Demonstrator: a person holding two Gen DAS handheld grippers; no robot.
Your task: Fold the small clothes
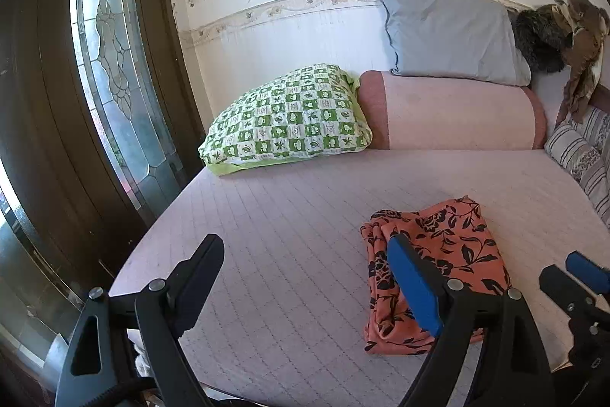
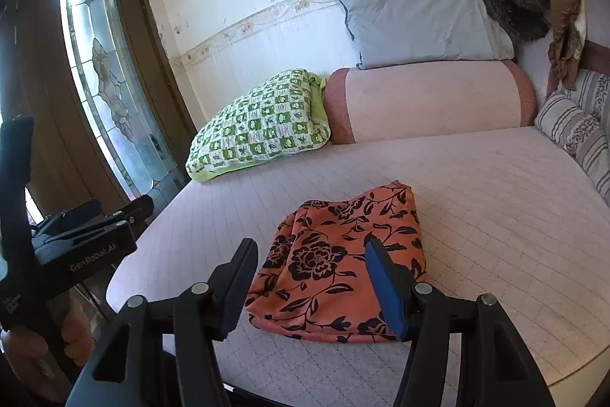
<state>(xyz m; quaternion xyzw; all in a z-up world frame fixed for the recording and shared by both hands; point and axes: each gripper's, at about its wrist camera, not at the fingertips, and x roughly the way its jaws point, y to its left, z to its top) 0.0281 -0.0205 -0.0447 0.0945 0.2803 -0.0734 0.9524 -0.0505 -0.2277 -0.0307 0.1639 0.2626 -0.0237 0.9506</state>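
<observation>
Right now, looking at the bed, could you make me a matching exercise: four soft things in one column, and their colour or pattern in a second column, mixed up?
Things:
1. folded garment
2. pillow by the door
3. bolster
4. pillow on top of the bolster

Colours or patterns:
a. plain grey-blue
b. green and white checks
c. orange with black flowers
d. pink with darker ends

Pairs: 1-c, 2-b, 3-d, 4-a

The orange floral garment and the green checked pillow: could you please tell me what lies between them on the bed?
Nothing: only bare pink quilted bedcover separates the orange floral garment from the green checked pillow, clearest in the right wrist view.
</observation>
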